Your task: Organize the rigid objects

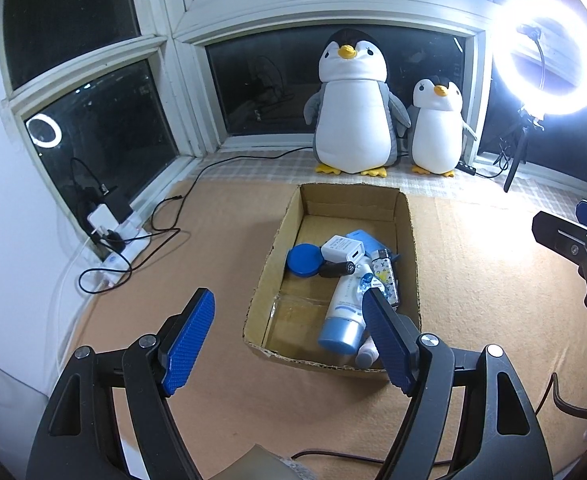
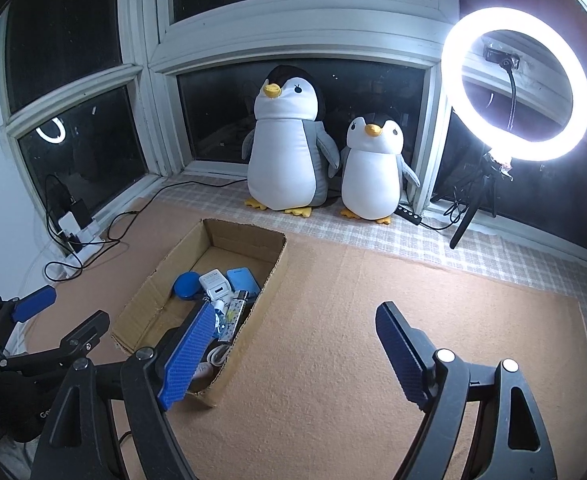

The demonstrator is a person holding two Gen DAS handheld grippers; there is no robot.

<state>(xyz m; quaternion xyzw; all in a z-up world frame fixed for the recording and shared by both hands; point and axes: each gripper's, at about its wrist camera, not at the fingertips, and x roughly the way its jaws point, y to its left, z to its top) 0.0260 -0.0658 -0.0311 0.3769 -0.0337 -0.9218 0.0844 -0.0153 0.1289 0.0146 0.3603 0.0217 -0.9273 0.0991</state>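
An open cardboard box (image 1: 281, 236) sits on the tan mat. Inside lie a white and blue tube (image 1: 345, 316), a round blue disc (image 1: 304, 260), a white charger (image 1: 343, 249), a light blue case (image 1: 367, 240) and a patterned lighter (image 1: 385, 276). The box also shows in the right wrist view (image 2: 153, 292). My left gripper (image 1: 289, 312) is open and empty, hovering at the box's near left edge. My right gripper (image 2: 289, 324) is open and empty, over the mat just right of the box.
Two plush penguins (image 1: 353, 108) stand at the window behind the box. A lit ring light on a tripod (image 2: 517, 84) stands at the right. A power strip with chargers and black cables (image 1: 113, 236) lies at the left wall.
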